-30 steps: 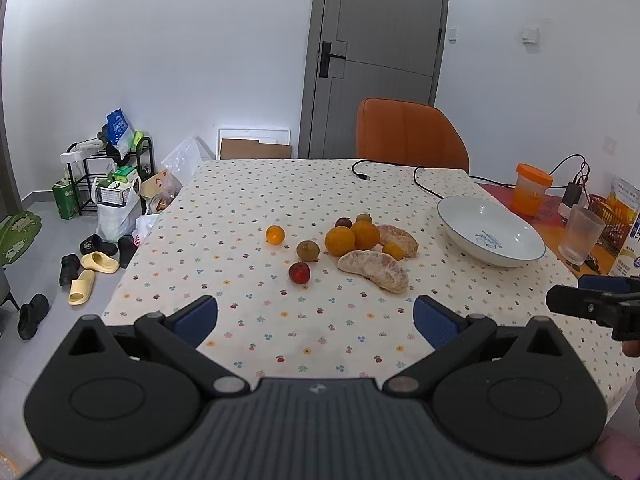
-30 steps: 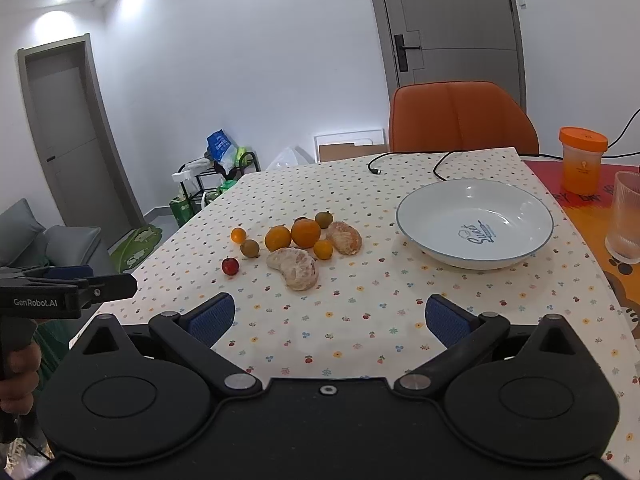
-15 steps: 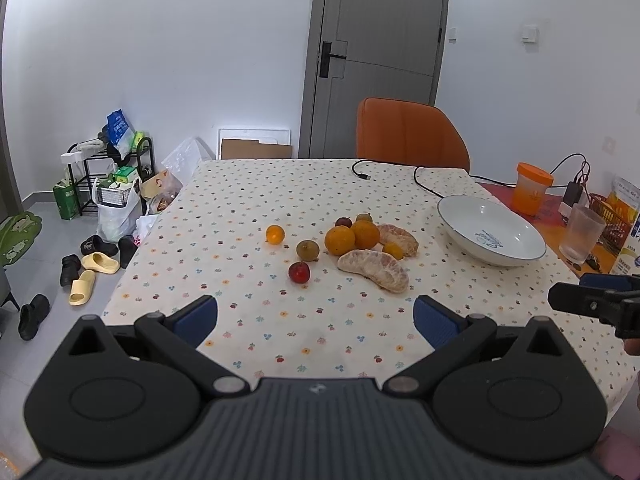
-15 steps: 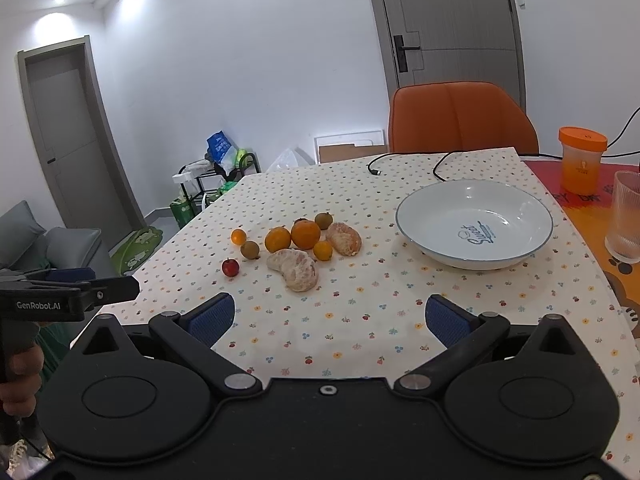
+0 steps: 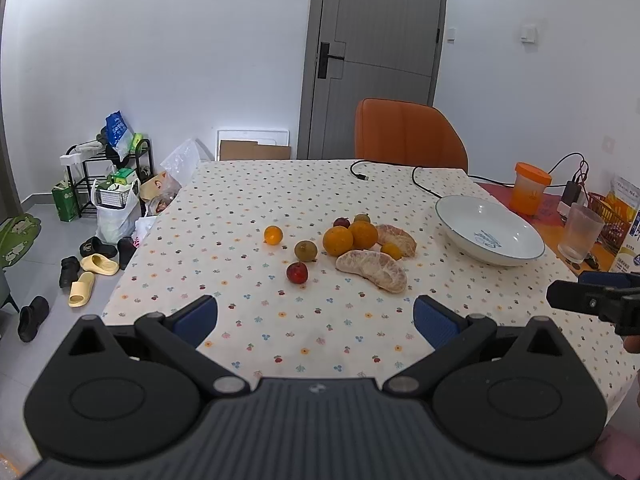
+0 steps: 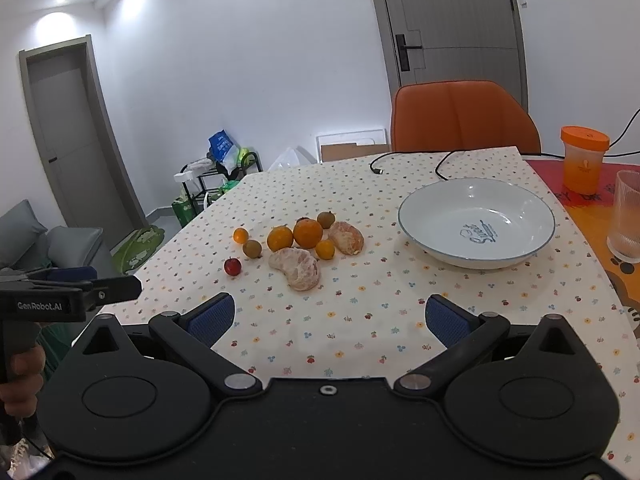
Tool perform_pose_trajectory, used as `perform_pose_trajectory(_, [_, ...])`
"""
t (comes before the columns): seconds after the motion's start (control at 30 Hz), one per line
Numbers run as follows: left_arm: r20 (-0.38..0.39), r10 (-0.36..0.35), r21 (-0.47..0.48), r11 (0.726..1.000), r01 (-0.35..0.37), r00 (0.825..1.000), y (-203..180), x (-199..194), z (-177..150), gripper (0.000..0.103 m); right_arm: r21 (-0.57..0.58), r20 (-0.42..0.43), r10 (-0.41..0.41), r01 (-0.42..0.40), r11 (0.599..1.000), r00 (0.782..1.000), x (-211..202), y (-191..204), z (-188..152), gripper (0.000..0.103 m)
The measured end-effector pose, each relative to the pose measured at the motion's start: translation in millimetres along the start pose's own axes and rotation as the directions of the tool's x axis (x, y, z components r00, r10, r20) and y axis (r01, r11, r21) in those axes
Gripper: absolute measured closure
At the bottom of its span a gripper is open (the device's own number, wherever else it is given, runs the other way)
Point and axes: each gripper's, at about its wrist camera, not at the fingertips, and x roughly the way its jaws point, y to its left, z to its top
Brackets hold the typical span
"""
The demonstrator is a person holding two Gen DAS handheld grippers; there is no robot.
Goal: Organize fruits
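A cluster of fruit — oranges, two peeled halves, small red and brown ones — sits mid-table, with an empty white bowl at its 3 o'clock. Left claw and right claw both gape open, holding nothing. An orange chair stands at 12 o'clock.

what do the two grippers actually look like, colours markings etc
Both are matte black plastic. The left gripper has a ribbed grey-black body, two round discs, silver pivot screws and blue textured pads. The right gripper is built the same, with a smooth black body and blue pads. From the side, the left one shows white "GenRobot.AI" lettering.
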Motion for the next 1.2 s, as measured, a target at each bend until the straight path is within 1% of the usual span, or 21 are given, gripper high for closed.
perform_pose_trajectory(0.37, [-0.002,0.001,0.003,1.0,-0.001,1.0,-2,2,0,0.0,0.0,0.001,-0.002,0.002,1.0,1.0,0,-1,0,0.0])
perform_pose_trajectory(0.53, [0.004,0.009,-0.012,1.0,-0.009,1.0,-1,6,4,0.0,-0.004,0.003,0.0,0.0,1.0,1.0,3,-3,1,0.0])
perform_pose_trajectory(0.6, [0.012,0.029,-0.011,1.0,-0.029,1.0,-2,7,6,0.0,-0.003,0.0,0.006,-0.006,1.0,1.0,5,-4,2,0.0])
perform_pose_trajectory(0.67, [0.012,0.037,-0.014,0.999,-0.037,0.999,-2,10,7,0.0,-0.006,-0.001,0.015,-0.015,1.0,1.0,7,-5,3,0.0])
perform_pose_trajectory(0.8, [0.005,0.029,-0.053,0.998,-0.029,1.0,1,15,7,0.0,-0.012,-0.007,0.014,-0.014,1.0,1.0,13,-8,7,0.0])
perform_pose_trajectory(1.03, [0.002,0.032,-0.078,0.996,-0.032,0.999,4,25,12,0.0,-0.024,-0.028,0.026,-0.026,0.999,0.999,25,-12,9,0.0])
perform_pose_trajectory(1.2, [-0.013,0.058,-0.07,0.996,-0.059,0.998,7,37,12,0.0,-0.024,-0.036,0.032,-0.033,0.999,0.999,37,-14,10,0.0])
